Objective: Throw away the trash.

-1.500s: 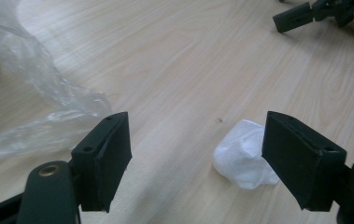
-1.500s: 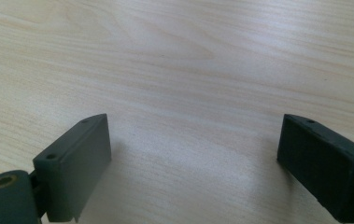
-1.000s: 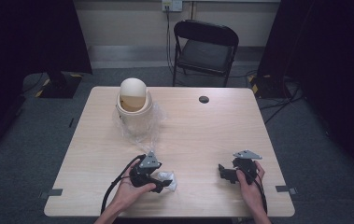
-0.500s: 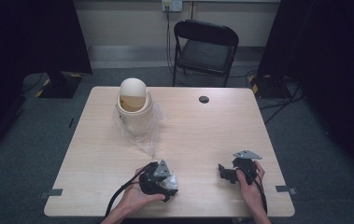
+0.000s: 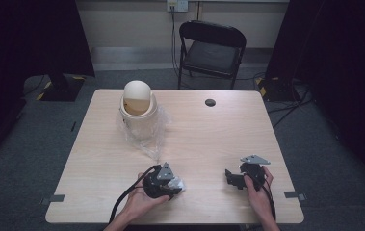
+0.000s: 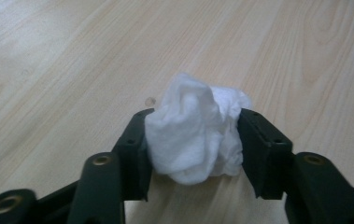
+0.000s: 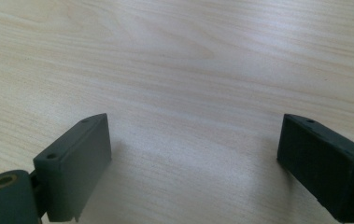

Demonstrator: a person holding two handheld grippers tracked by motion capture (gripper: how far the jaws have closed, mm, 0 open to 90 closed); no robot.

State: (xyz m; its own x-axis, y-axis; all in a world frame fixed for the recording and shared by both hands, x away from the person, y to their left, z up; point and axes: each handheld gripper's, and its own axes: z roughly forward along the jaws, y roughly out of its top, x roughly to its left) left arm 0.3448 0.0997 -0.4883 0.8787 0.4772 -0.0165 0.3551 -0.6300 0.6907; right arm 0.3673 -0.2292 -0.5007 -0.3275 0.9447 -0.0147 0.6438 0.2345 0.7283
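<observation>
A crumpled white tissue lies on the wooden table near its front edge, left of centre. My left gripper has just been closing its jaws, and both black pads now press on the sides of the wad. From above, the left gripper points right with the tissue at its tip. My right gripper rests at the front right, pointing left. In its own view the right gripper stands open over bare wood.
A cream bin with a domed swing lid stands at the back left, with a clear plastic bag spread in front of it. A small black round object lies near the far edge. A black folding chair stands behind the table.
The left gripper shifted slightly right onto the tissue, and its jaws went from wide to closed against the wad. The right gripper has not moved.
</observation>
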